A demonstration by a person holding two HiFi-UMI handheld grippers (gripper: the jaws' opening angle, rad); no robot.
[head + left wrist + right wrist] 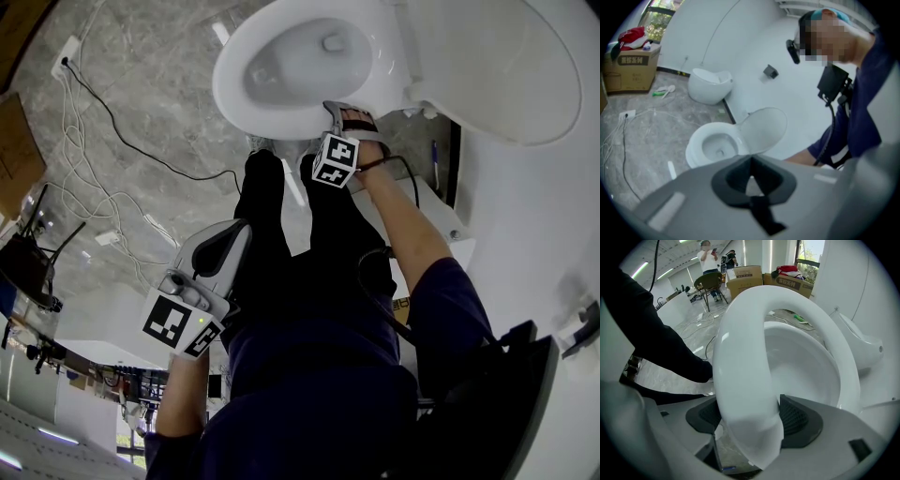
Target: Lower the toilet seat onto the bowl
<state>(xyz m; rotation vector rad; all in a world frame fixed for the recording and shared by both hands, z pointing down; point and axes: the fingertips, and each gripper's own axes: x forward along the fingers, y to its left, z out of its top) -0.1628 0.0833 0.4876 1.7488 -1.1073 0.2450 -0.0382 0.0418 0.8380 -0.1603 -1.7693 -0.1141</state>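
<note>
The white toilet seat [234, 105] lies low over the bowl [309, 56], while the lid [497, 66] stands raised to the right. My right gripper [343, 114] is shut on the seat's front rim. In the right gripper view the seat ring [740, 357] passes between both dark pads [799, 420], with the bowl [806, 362] showing through it. I cannot tell whether the seat touches the bowl. My left gripper [223, 247] hangs shut and holding nothing by the person's legs, away from the toilet [715, 143]; its pads [773, 180] meet.
Cables [94, 178] and a power strip [66, 56] lie on the grey floor to the left. A second white fixture [710, 84] and a cardboard box [630, 65] stand farther off. A white wall [544, 234] closes the right side. The person's dark trouser legs [272, 216] stand right before the bowl.
</note>
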